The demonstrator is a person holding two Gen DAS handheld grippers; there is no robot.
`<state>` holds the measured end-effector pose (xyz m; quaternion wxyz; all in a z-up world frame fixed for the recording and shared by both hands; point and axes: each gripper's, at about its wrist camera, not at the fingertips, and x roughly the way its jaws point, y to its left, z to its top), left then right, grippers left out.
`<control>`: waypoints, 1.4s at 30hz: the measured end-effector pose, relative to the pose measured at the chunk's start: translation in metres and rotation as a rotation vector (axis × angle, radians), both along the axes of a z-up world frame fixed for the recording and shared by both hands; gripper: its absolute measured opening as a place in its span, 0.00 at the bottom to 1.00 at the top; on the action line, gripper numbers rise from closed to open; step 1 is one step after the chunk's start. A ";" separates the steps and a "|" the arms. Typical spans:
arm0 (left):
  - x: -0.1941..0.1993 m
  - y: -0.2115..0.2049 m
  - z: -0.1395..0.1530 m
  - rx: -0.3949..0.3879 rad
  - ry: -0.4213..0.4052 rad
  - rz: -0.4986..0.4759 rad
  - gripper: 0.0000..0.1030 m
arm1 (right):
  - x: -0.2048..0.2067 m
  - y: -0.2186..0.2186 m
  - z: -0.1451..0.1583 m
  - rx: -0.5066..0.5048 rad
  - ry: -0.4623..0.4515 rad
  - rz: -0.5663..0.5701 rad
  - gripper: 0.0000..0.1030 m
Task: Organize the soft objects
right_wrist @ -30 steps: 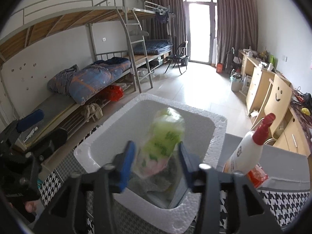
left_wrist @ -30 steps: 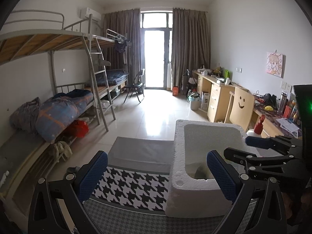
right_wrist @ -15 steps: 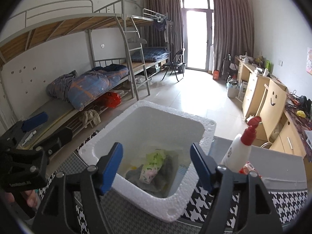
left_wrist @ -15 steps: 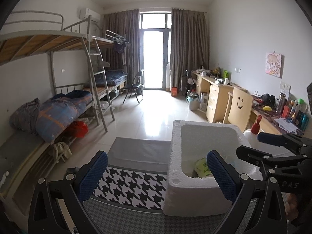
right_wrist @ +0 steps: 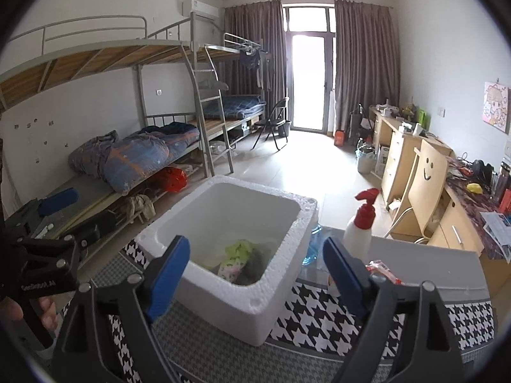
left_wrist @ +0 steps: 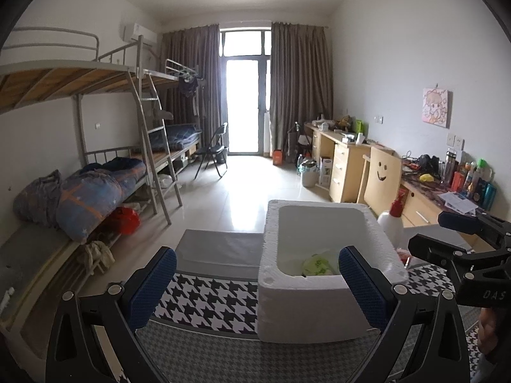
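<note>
A white foam box (right_wrist: 230,290) stands on a houndstooth cloth (right_wrist: 325,319); it also shows in the left wrist view (left_wrist: 306,306). Inside it lie a green soft packet (right_wrist: 239,250), also seen in the left wrist view (left_wrist: 319,265), and a grey soft item (right_wrist: 255,265). My right gripper (right_wrist: 255,277) is open and empty, just in front of the box. My left gripper (left_wrist: 255,287) is open and empty, near the box's left front corner. Each gripper shows at the edge of the other's view.
A white spray bottle with a red top (right_wrist: 361,226) stands right of the box, with a red-and-white packet (right_wrist: 383,271) and a blue water bottle (right_wrist: 313,245) near it. Bunk beds (right_wrist: 134,159) are at left, desks (right_wrist: 415,159) at right.
My right gripper opened and dropped the green packet into the foam box, then drew back and up. My left gripper stayed open and barely moved.
</note>
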<state>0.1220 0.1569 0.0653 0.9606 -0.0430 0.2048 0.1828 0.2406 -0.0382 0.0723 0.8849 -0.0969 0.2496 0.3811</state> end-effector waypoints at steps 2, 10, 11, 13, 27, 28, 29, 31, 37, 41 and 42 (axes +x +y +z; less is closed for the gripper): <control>-0.004 -0.004 0.000 0.005 -0.005 -0.004 0.99 | -0.005 -0.004 0.000 0.003 -0.006 -0.002 0.86; -0.027 -0.025 0.002 0.035 -0.049 -0.020 0.99 | -0.026 -0.023 -0.001 0.046 -0.024 -0.002 0.90; -0.031 -0.028 0.002 0.032 -0.058 -0.026 0.99 | -0.030 -0.026 -0.002 0.054 -0.027 -0.003 0.91; -0.038 -0.032 0.003 0.034 -0.071 -0.029 0.99 | -0.035 -0.031 -0.004 0.062 -0.028 -0.006 0.92; -0.074 -0.059 -0.001 0.051 -0.106 -0.043 0.99 | -0.072 -0.060 -0.009 0.094 -0.069 -0.052 0.92; -0.077 -0.061 0.000 0.055 -0.111 -0.035 0.99 | -0.074 -0.061 -0.009 0.099 -0.071 -0.051 0.92; -0.081 -0.063 0.000 0.061 -0.120 -0.025 0.99 | -0.075 -0.062 -0.007 0.101 -0.073 -0.050 0.92; -0.086 -0.065 -0.001 0.066 -0.130 -0.013 0.99 | -0.080 -0.065 -0.006 0.097 -0.088 -0.052 0.92; -0.097 -0.069 -0.007 0.043 -0.140 -0.023 0.99 | -0.100 -0.077 -0.009 0.115 -0.123 -0.064 0.96; -0.102 -0.075 -0.011 0.057 -0.147 -0.027 0.99 | -0.111 -0.084 -0.013 0.113 -0.141 -0.079 0.96; -0.104 -0.078 -0.012 0.060 -0.151 -0.038 0.99 | -0.113 -0.085 -0.015 0.113 -0.143 -0.081 0.96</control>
